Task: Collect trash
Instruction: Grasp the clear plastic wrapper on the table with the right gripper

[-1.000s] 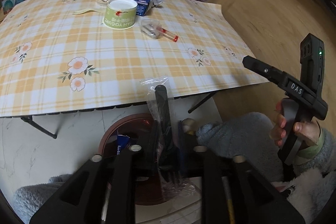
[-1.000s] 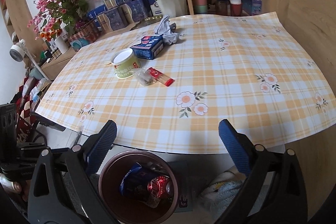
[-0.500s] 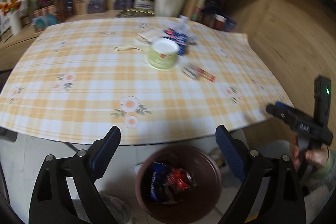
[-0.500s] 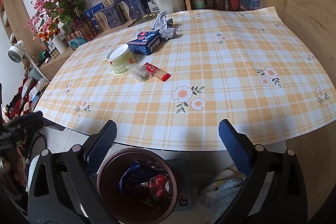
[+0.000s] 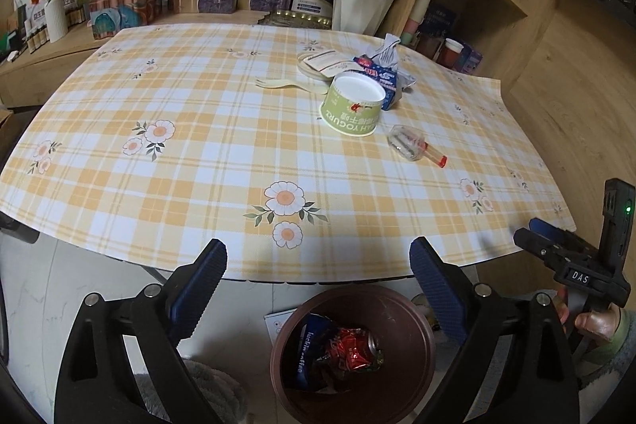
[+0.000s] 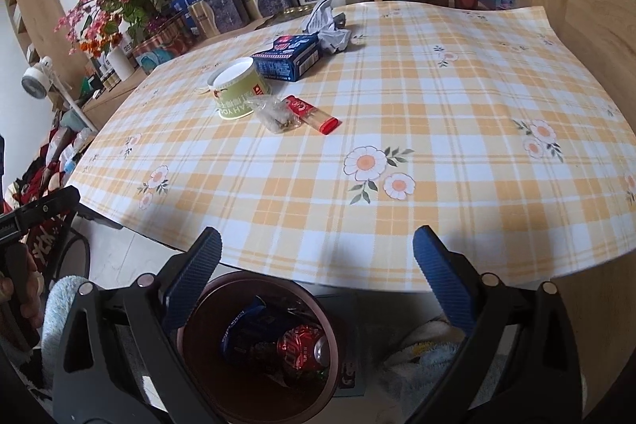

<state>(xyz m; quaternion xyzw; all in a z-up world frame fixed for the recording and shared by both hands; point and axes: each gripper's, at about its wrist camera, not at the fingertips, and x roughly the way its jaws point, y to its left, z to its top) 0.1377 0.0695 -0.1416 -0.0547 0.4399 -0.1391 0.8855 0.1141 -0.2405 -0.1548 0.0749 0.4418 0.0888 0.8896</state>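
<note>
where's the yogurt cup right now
The yogurt cup stands upside down on the table, right of centre in the left wrist view, just in front of the blue carton, with the clear plastic bag nearer the camera.

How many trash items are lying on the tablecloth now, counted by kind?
Yogurt cup: 1
Blue carton: 1
Crumpled paper: 1
Clear wrapper: 1
Red packet: 1
Plastic fork: 1
Peeled lid: 1
Total: 7
</note>
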